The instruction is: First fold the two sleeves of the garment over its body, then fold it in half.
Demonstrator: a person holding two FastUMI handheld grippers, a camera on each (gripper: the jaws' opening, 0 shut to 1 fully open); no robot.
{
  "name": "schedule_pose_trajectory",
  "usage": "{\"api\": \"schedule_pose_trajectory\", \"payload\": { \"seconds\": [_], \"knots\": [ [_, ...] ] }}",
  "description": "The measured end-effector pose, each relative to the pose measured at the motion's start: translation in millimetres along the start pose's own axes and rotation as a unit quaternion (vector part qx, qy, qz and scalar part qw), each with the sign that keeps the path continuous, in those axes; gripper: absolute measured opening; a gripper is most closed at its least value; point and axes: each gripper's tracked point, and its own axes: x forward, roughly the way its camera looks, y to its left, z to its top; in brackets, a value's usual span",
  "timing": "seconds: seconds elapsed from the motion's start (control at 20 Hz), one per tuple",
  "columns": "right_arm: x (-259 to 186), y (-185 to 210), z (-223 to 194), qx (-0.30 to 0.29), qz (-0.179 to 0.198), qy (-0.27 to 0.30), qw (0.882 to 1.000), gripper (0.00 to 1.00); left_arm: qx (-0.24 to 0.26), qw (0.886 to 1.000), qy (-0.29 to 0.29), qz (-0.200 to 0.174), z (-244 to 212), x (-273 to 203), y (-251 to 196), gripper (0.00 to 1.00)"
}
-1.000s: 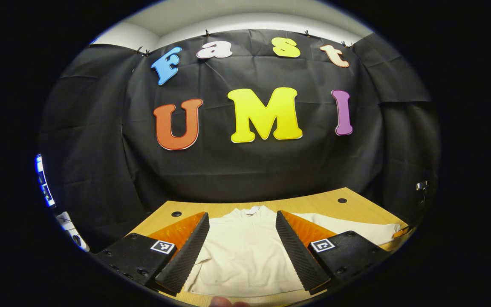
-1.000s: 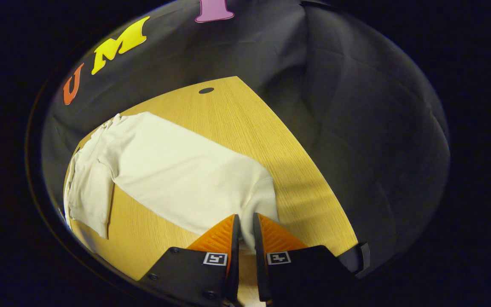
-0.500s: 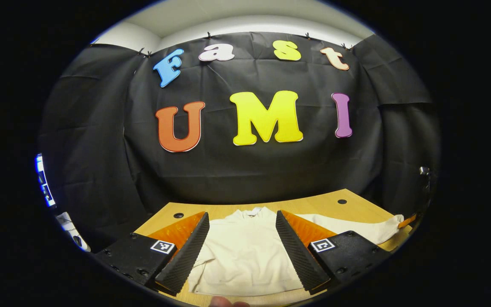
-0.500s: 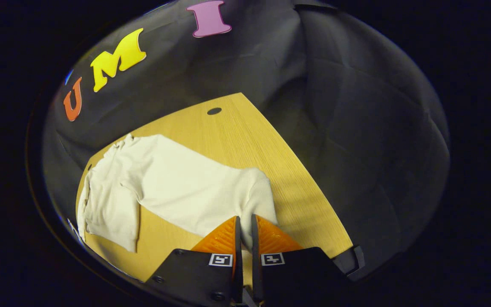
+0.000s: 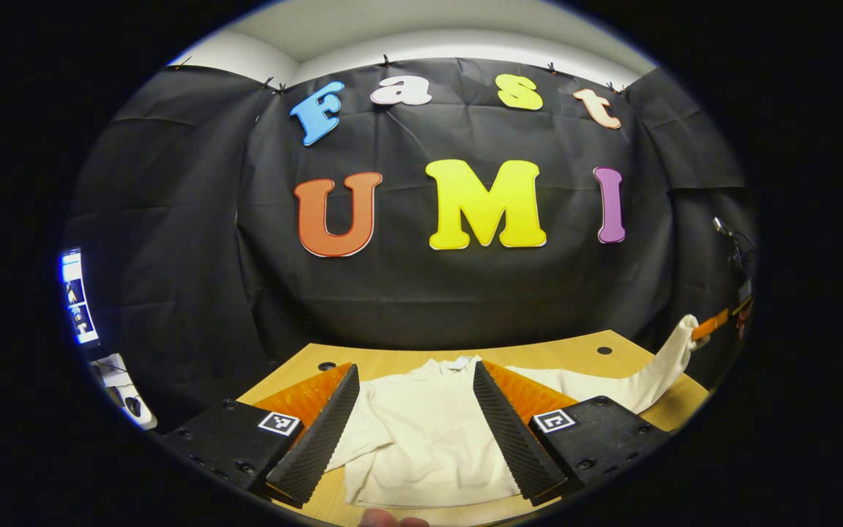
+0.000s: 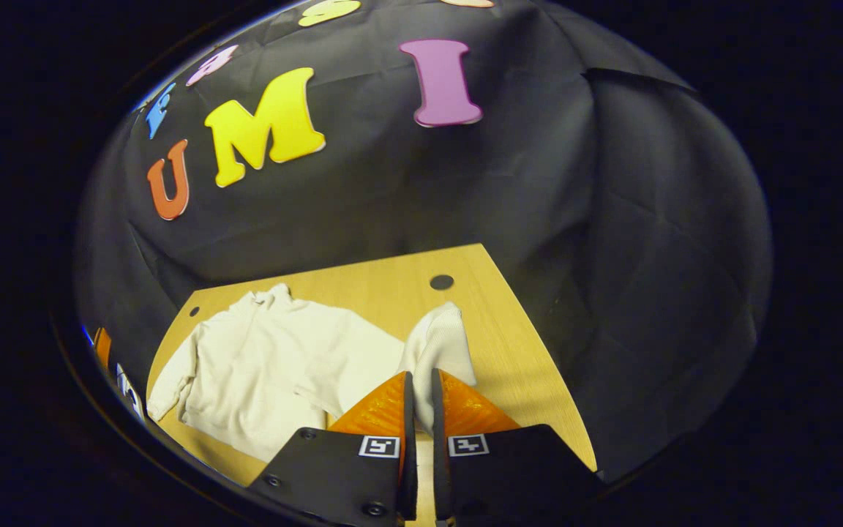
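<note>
1. Garment (image 5: 421, 446): cream, lying flat on the wooden table (image 5: 575, 351), collar toward the booth's wall.
2. Right gripper (image 6: 419, 399): fingers clamped on the cuff of one sleeve (image 6: 436, 344), which is raised off the table.
3. Left gripper (image 5: 414, 417): fingers spread wide apart above the garment's body, holding nothing.

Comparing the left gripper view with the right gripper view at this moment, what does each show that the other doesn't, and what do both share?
Left gripper view alone: the open left gripper above the garment's body, and a lit screen at the booth's edge.

Right gripper view alone: the right gripper shut on the sleeve cuff, seen close.

Shared: the cream long-sleeved garment on the light wooden table, its right sleeve raised, against the black cloth wall.
</note>
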Motion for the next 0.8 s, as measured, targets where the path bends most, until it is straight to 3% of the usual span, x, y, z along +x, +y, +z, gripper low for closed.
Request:
{"api": "schedule_pose_trajectory", "payload": {
  "seconds": [0.2,0.35,0.5,0.8],
  "knots": [
    [18.9,92.2,56.0,-0.059,0.058,-0.025,0.996,0.1,-0.008,0.999,-0.001,0.037,-8.5,-4.1,43.3,0.99],
    [37.9,160.5,71.8,-0.101,0.099,-0.03,0.99,0.1,-0.018,0.998,0.008,0.066,-16.2,-8.3,78.0,0.99],
    [58.6,245.5,61.7,-0.142,0.155,-0.021,0.977,0.09,-0.019,0.996,0.011,0.091,-19.0,-13.5,109.4,1.0],
    [105.9,397.6,-7.9,-0.208,0.24,0.021,0.948,0.09,-0.008,0.992,0.024,0.121,-28.9,-26.3,155.0,1.0]
  ]
}}
